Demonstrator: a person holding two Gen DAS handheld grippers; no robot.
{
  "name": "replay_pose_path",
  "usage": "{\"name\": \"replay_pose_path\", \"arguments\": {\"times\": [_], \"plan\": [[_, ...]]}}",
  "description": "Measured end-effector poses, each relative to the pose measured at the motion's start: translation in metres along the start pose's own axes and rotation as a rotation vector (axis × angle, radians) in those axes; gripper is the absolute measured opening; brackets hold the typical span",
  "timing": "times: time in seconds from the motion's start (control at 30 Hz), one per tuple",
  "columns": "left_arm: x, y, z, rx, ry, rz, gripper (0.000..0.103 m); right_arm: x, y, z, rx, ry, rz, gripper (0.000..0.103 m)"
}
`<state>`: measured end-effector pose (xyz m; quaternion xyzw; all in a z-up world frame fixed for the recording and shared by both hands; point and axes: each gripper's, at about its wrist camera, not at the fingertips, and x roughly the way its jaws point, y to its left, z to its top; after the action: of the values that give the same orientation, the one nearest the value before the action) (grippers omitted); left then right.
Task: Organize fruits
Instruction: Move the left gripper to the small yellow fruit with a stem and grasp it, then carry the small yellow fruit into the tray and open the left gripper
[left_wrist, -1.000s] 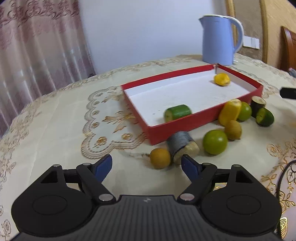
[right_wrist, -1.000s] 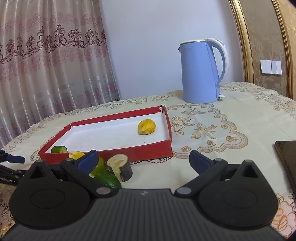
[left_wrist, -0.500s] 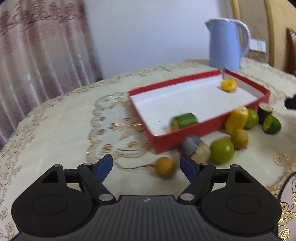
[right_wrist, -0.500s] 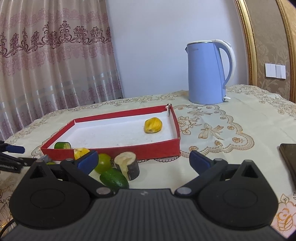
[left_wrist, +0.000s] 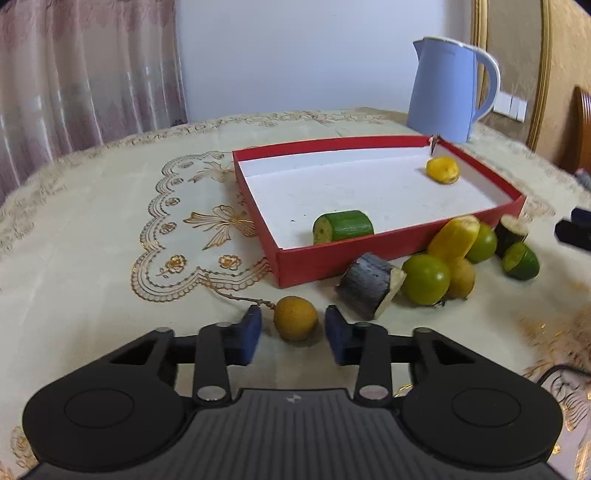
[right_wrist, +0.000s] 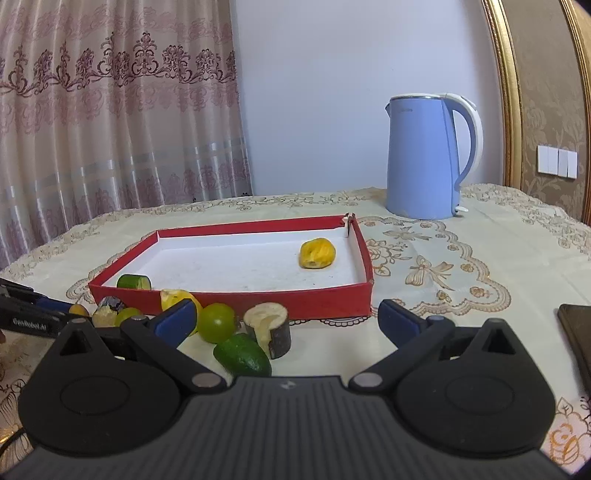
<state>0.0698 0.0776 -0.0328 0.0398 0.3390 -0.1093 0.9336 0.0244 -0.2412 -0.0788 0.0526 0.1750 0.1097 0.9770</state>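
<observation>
A small round yellow-brown fruit (left_wrist: 295, 317) with a thin stem lies on the tablecloth between the blue pads of my left gripper (left_wrist: 293, 328). The jaws stand narrowed around it with small gaps on both sides. The red tray (left_wrist: 402, 251) holds a green cucumber piece (left_wrist: 343, 227) and a yellow fruit piece (left_wrist: 442, 170). In front of the tray lie a dark banana chunk (left_wrist: 369, 286), green limes (left_wrist: 425, 278) and a yellow piece (left_wrist: 452, 238). My right gripper (right_wrist: 286, 321) is open and empty above a green fruit (right_wrist: 242, 354) and a cut chunk (right_wrist: 269, 328).
A blue kettle (right_wrist: 424, 158) stands behind the tray (right_wrist: 332, 299). A dark phone (right_wrist: 578, 339) lies at the right edge. The left gripper's tip shows at far left in the right wrist view (right_wrist: 33, 314). Curtains hang behind the table.
My left gripper has moved forward and down to the small round fruit, and its jaws have narrowed around it. The right gripper has risen slightly and stays open.
</observation>
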Motion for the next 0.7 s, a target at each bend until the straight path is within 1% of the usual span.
{"name": "replay_pose_path", "arguments": {"times": [0.07,0.1,0.17,0.23,0.3,0.37,0.43,0.47,0.53,0.6,0.63,0.7], "plan": [[0.0,-0.001,0.0,-0.006,0.0,0.019,0.027,-0.001,0.002,0.0,-0.012,-0.001,-0.005,0.103],[0.0,-0.001,0.0,-0.019,0.0,0.019,0.025,-0.002,0.003,0.0,-0.021,-0.003,-0.007,0.103],[-0.002,0.001,-0.001,-0.053,-0.001,0.0,0.024,-0.003,0.005,0.0,-0.041,-0.005,-0.011,0.103],[-0.003,0.002,-0.002,-0.081,-0.009,-0.002,0.024,-0.004,0.007,0.001,-0.067,-0.005,-0.006,0.103],[-0.005,0.003,-0.005,-0.097,-0.019,0.013,0.024,-0.005,0.011,0.001,-0.099,-0.001,0.0,0.103],[-0.011,0.001,-0.008,-0.102,-0.039,0.048,0.024,-0.005,0.014,0.0,-0.135,0.024,0.01,0.103],[-0.016,0.0,-0.011,-0.118,-0.061,0.06,0.024,-0.004,0.017,-0.001,-0.16,0.045,0.033,0.095],[-0.019,-0.001,-0.011,-0.125,-0.071,0.067,0.024,-0.003,0.019,-0.002,-0.17,0.055,0.045,0.087],[-0.023,-0.005,-0.014,-0.136,-0.093,0.084,0.024,-0.002,0.023,-0.004,-0.183,0.066,0.062,0.078],[-0.026,-0.009,-0.015,-0.132,-0.11,0.107,0.024,0.001,0.028,-0.006,-0.201,0.084,0.064,0.063],[-0.027,-0.012,-0.015,-0.127,-0.119,0.114,0.024,0.002,0.03,-0.007,-0.206,0.093,0.068,0.059],[-0.028,-0.015,-0.015,-0.122,-0.124,0.116,0.024,0.008,0.031,-0.008,-0.208,0.124,0.083,0.043]]}}
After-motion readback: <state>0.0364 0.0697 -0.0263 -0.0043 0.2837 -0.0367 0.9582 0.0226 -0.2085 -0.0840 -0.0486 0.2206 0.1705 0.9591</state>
